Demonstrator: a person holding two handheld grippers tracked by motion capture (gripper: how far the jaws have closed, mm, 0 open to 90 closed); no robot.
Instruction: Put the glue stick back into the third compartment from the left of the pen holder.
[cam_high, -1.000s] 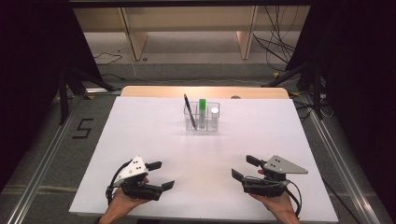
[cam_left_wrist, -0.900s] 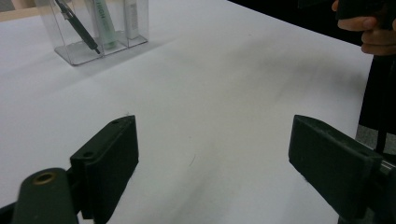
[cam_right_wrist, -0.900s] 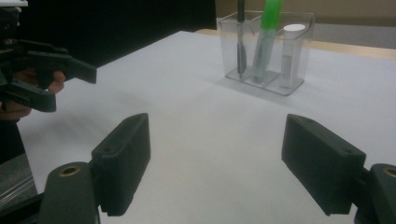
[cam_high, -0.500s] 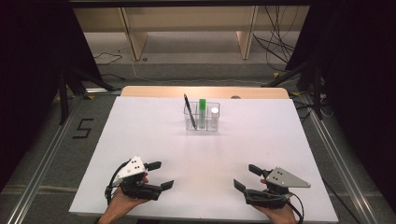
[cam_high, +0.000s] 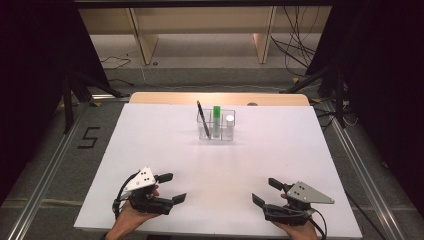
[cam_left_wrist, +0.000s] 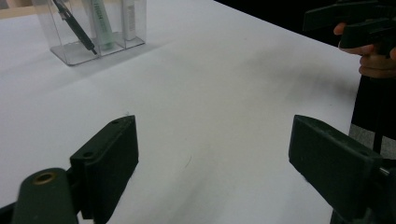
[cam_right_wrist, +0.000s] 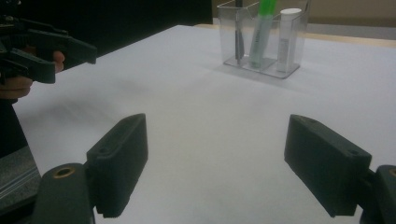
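Note:
A clear plastic organizer (cam_high: 216, 134) stands at the far middle of the white table (cam_high: 220, 165). In its compartments stand a black pen (cam_high: 202, 119), a green marker (cam_high: 216, 120) and a white-capped tube (cam_high: 229, 126). The organizer (cam_left_wrist: 95, 44) sits at the top left of the left gripper view and the organizer (cam_right_wrist: 261, 63) at the top right of the right gripper view. My left gripper (cam_high: 171, 187) rests open at the table's near left, nothing between its jaws. My right gripper (cam_high: 266, 191) is open at the near right, also holding nothing.
The wooden table edge (cam_high: 220, 98) runs behind the white sheet. Cables (cam_high: 295, 45) and shelf legs (cam_high: 145, 47) lie on the floor beyond. A "5" mark (cam_high: 89, 137) is on the floor at the left. Dark curtains flank both sides.
My right gripper has drawn back toward the near edge of the table. The left gripper has stayed put.

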